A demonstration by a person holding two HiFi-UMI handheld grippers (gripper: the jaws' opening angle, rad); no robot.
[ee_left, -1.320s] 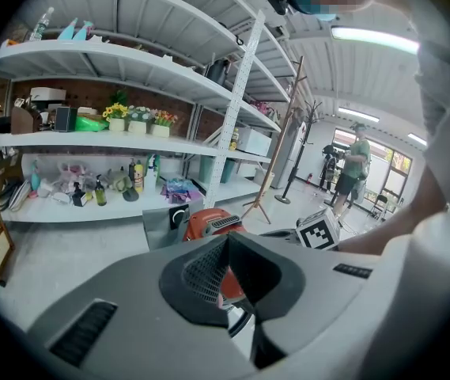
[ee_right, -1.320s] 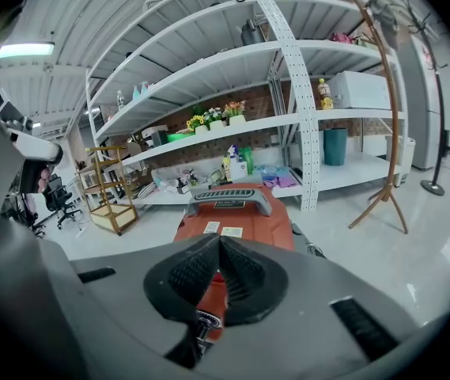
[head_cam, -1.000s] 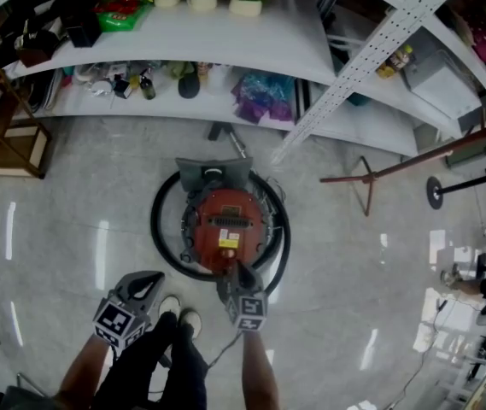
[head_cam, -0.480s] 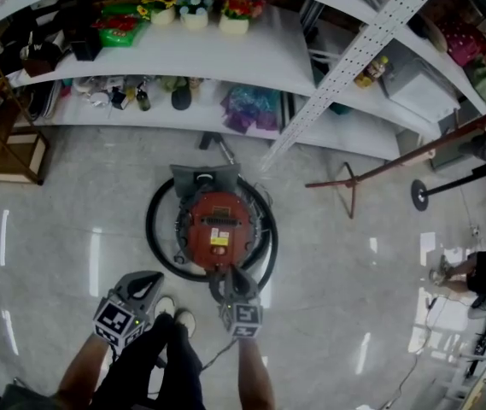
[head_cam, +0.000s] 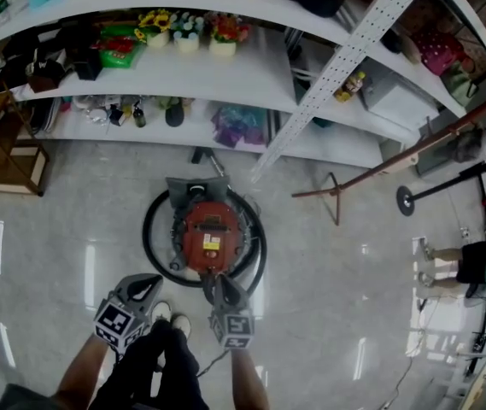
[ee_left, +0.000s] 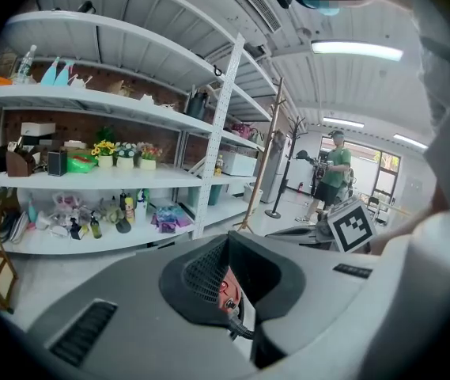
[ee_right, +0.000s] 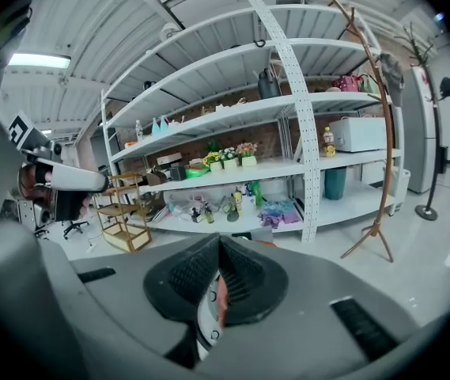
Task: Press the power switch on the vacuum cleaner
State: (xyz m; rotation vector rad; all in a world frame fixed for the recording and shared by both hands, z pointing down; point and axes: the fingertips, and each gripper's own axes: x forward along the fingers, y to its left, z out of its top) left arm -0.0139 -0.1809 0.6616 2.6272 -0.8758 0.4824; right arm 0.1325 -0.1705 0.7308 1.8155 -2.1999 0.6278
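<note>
**Vacuum on floor, both claws shut**

Red vacuum cleaner [head_cam: 209, 233] sits on the glossy floor [head_cam: 336, 306], in front of the person. A black hose [head_cam: 149, 244] is looped around it. Right gripper [head_cam: 219, 282] has its jaws together, empty, with the tips at the vacuum's near edge; contact unclear. Left gripper [head_cam: 150, 282] is left of it, over bare floor, jaws together, empty. White shelves [head_cam: 225, 71] of goods stand on the far side.

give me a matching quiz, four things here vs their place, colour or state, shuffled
Things:
1 vacuum cleaner
2 hose
3 flower pots
4 right hand-held gripper

Place, colour or state:
a on a shelf
b jaws together
c red body
d black, ringed round the vacuum cleaner

Pairs: 1-c, 2-d, 3-a, 4-b
</note>
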